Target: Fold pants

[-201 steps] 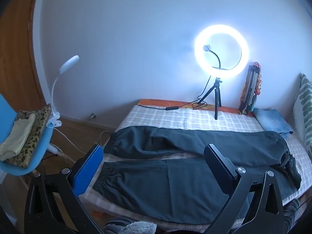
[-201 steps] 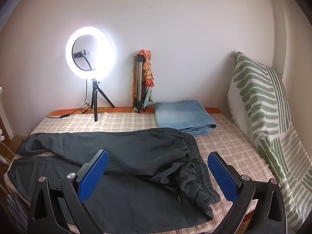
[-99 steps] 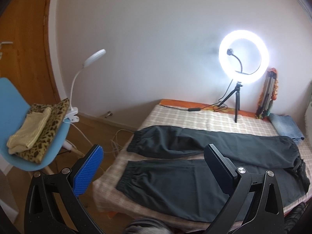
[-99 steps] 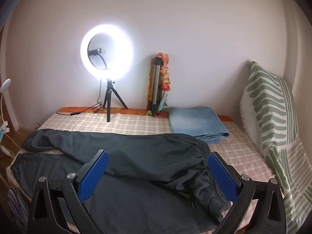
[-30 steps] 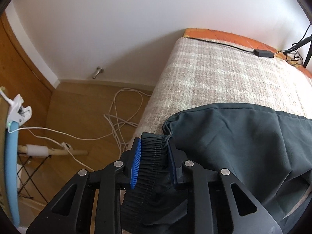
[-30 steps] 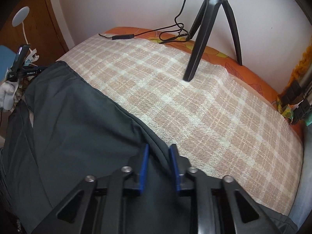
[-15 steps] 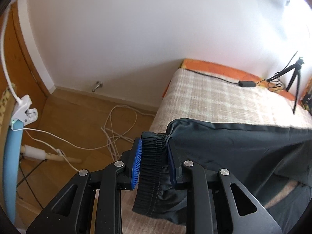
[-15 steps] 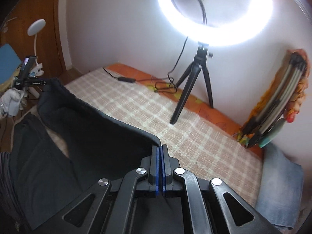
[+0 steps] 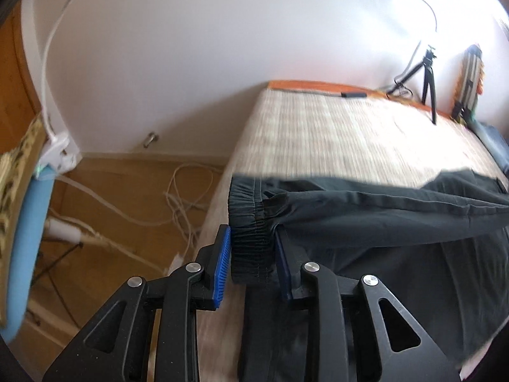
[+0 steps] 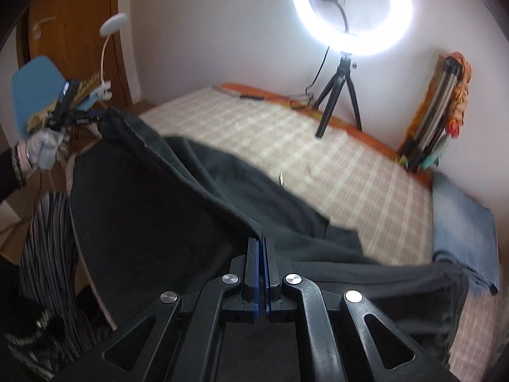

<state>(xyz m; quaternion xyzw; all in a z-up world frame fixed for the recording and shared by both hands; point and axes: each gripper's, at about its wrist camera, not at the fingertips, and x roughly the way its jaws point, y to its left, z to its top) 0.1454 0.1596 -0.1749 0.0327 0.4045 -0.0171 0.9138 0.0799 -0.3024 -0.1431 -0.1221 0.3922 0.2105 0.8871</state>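
Dark grey elastic-cuffed pants (image 9: 366, 219): far leg now lifted off checked beige bedspread (image 9: 334, 133) toward near leg, left gripper (image 9: 253, 254) loosening on cuff, right gripper (image 10: 261, 248) clamped on hem; lengthwise fold underway.

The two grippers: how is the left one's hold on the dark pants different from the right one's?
The left gripper has its fingers apart around a thick, gathered elastic cuff; they have just been opening a little. The right gripper has its fingers pressed almost together on a thin folded edge of the fabric. The left one holds the leg's end, the right one holds partway along it. Both have blue pads and hold the same dark pants above the checked bed.
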